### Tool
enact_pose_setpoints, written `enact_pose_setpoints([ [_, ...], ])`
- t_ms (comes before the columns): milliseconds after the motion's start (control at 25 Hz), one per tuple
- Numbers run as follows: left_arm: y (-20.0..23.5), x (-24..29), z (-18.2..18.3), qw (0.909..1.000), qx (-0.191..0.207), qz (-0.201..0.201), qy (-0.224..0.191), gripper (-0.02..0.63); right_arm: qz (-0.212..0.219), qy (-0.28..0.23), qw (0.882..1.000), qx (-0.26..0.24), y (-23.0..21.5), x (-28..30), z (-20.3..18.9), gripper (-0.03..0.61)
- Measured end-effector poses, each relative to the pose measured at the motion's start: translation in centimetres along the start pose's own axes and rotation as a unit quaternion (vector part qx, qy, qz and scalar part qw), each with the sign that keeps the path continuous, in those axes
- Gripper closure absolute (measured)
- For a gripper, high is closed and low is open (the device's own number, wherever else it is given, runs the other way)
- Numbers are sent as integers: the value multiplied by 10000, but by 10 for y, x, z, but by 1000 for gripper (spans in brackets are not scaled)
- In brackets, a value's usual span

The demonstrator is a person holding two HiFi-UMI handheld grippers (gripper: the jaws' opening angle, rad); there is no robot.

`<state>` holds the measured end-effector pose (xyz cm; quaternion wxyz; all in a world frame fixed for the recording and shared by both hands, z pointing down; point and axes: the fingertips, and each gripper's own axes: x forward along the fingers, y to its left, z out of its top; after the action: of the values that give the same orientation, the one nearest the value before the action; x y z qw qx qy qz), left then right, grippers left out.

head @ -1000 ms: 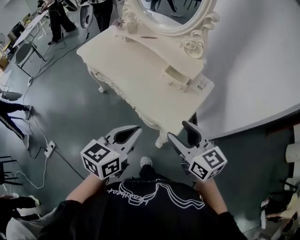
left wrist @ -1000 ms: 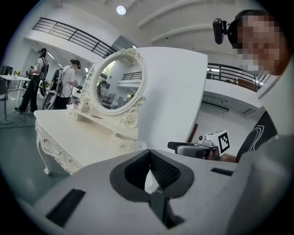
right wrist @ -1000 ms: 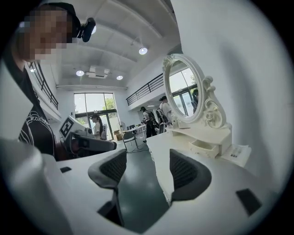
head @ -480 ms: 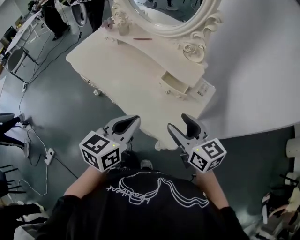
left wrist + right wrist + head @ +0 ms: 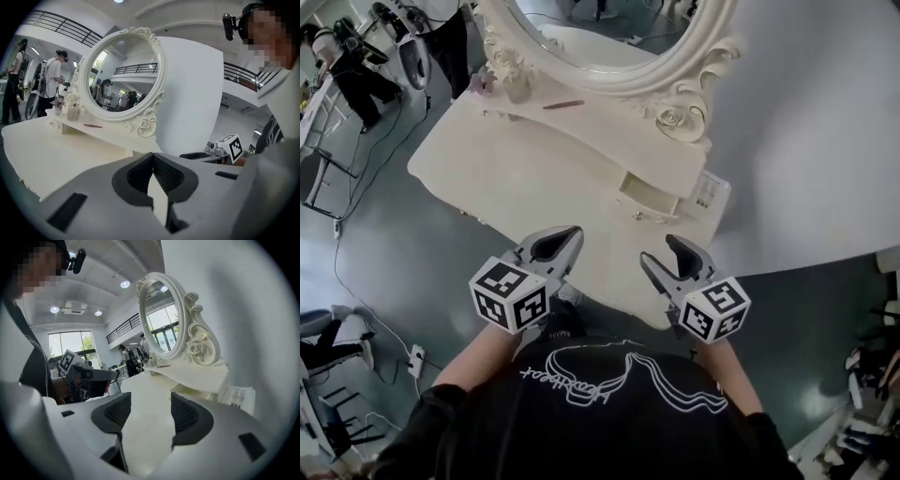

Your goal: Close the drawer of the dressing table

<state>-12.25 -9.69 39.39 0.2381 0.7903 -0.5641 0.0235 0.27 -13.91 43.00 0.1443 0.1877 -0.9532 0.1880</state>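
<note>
The cream dressing table [image 5: 534,178] stands ahead of me, its oval mirror [image 5: 591,37] at the back. A small drawer [image 5: 645,199] under the raised shelf at the table's right end is pulled out a little; it also shows in the right gripper view [image 5: 192,391]. My left gripper [image 5: 572,234] [image 5: 152,157] is over the table's front edge, jaws shut with nothing in them. My right gripper [image 5: 658,251] [image 5: 151,401] hovers short of the drawer without touching it. It is open, its jaws have just been closing a little, and nothing is between them.
A jar [image 5: 514,86] and a brown stick [image 5: 564,104] lie on the shelf by the mirror. A printed card [image 5: 708,192] lies at the table's right corner. A white curved wall [image 5: 806,141] stands to the right. People [image 5: 356,66] and cables are at the far left.
Both grippers have moved forward toward the dressing table and now reach over its front edge. The table and drawer appear nearer and larger in the head view.
</note>
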Motion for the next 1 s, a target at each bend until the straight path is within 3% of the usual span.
enact_pose_setpoints([
  [240,48,32,4,9979,69,-429,475,609,-713,183,9967,352,-21,31,-9,331],
  [560,94,65,-2,9927,-54,-819,885,611,-1339,323,9882,664,-39,62,-29,348],
  [760,107,74,-2,9876,-217,-1210,976,609,-1747,421,9799,861,-45,74,-49,351],
  [1000,128,84,-10,9841,-177,-1356,1132,611,-2292,540,9678,890,-63,88,-70,368],
])
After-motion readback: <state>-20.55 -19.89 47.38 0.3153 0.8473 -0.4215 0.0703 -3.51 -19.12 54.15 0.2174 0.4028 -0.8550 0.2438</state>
